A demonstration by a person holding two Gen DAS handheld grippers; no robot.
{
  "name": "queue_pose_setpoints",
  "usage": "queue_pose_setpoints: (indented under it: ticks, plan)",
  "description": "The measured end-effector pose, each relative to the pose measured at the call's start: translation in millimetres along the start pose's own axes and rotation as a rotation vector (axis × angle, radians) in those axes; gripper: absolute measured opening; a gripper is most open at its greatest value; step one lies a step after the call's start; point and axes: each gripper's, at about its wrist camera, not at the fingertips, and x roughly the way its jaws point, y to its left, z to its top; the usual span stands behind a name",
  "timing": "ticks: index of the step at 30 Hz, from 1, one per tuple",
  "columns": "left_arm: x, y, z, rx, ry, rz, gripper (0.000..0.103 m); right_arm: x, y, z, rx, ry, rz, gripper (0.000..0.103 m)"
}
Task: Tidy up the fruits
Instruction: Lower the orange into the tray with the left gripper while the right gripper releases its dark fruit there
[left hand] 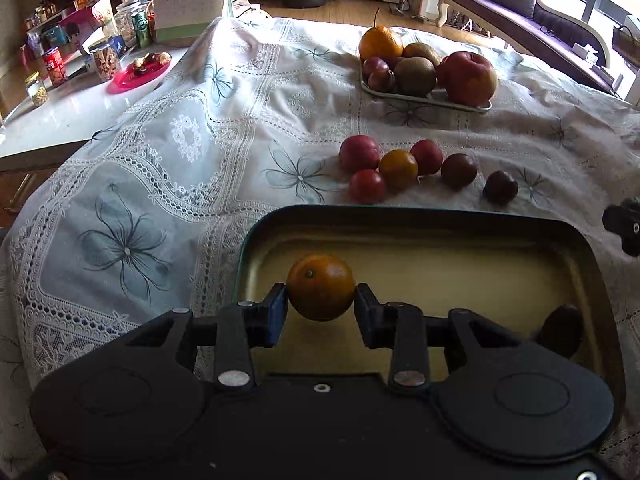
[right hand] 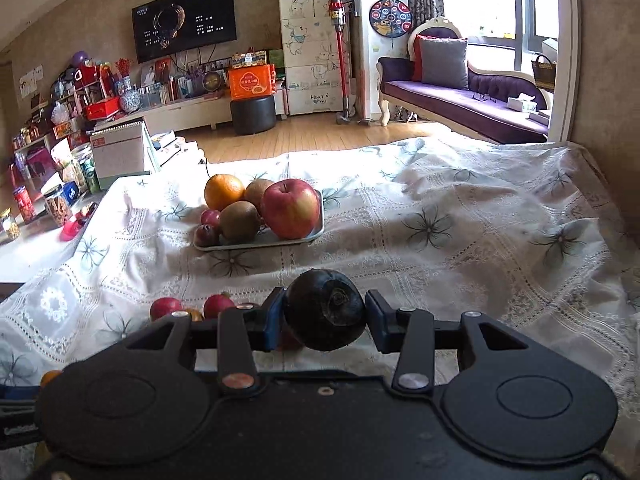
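Orange and round, a small citrus fruit sits clamped between the pads of the left gripper above the near-left part of a dark-rimmed tin tray; a dark fruit at the tray's near-right corner is half hidden by the gripper body. In the right wrist view, the right gripper pinches a blackish round fruit above the lace tablecloth, and loose red fruits behind its fingers are partly covered.

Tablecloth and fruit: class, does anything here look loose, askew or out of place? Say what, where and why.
Six small fruits lie loose on the tablecloth, between the full white tray and the near tin, in no container. The cloth is rumpled at its far edge. Nothing looks spilled or damaged.
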Motion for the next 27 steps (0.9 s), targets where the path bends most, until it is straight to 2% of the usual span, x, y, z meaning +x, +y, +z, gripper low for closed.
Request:
queue_pose_setpoints:
  ticks: [7,11,17,20,23,27]
  plan:
    - [-4,-4,-14,0.015,0.02,-0.01,0.045,-10,-10,-39,0.029,0.188,0.013,0.045]
    - [-5,-3,-19,0.018,0.031,-0.025,0.045,-1,0,-55,-0.009,0.256,0.009,0.045]
    - [-7,-5,-20,0.021,0.025,-0.054,0.045,1,7,-60,-0.025,0.266,-0.006,0.043]
    - [-12,-4,-20,0.015,0.015,-0.072,0.045,0,2,-57,-0.003,0.275,0.021,0.044]
    - [-13,1,-17,-0.007,0.015,-0.084,0.045,-2,-2,-53,0.027,0.271,0.042,0.046]
    - [-16,9,-13,-0.044,0.014,-0.082,0.045,-5,-3,-51,0.031,0.25,0.021,0.045]
